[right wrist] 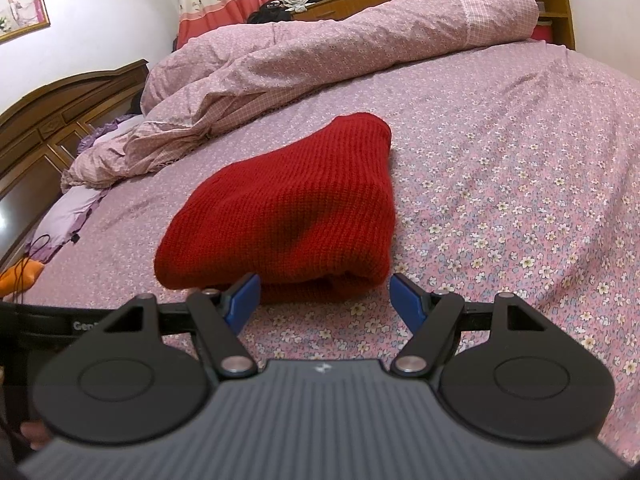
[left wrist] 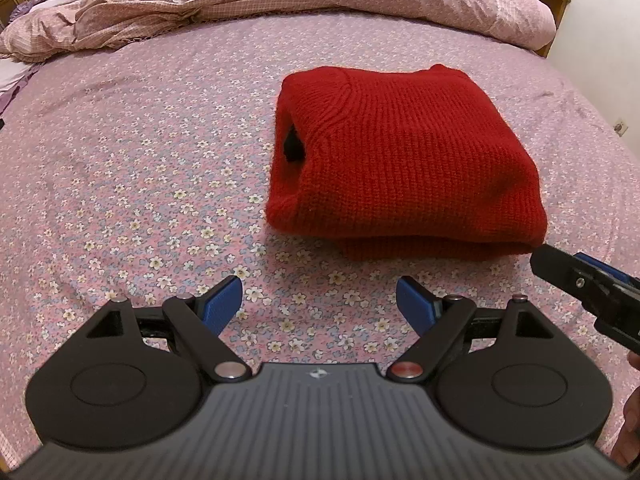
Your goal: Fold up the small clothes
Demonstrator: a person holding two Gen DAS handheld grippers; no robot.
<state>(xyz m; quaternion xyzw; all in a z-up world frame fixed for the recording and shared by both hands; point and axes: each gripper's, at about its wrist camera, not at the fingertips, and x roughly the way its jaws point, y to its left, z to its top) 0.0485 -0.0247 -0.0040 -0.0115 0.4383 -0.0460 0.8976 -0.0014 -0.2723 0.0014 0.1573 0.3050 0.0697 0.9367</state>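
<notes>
Across the bed (left wrist: 140,168), a folded red sweater (left wrist: 400,160) lies flat with both grippers parked short of it.

On the flowered sheet the duvet (right wrist: 320,52) is bunched toward the far edge, which likely leaves this bare stretch as the folding surface. The sweater sits as a compact, doubled-over bundle, so the fold looks finished or nearly so. The right gripper (right wrist: 324,300) has its jaws spread wide and empty, the sweater's near edge lying just ahead of and between its blue pads (right wrist: 242,300). The left gripper (left wrist: 318,308) is likewise open and holding nothing, over bare sheet, the bundle ahead and off to its right.
</notes>
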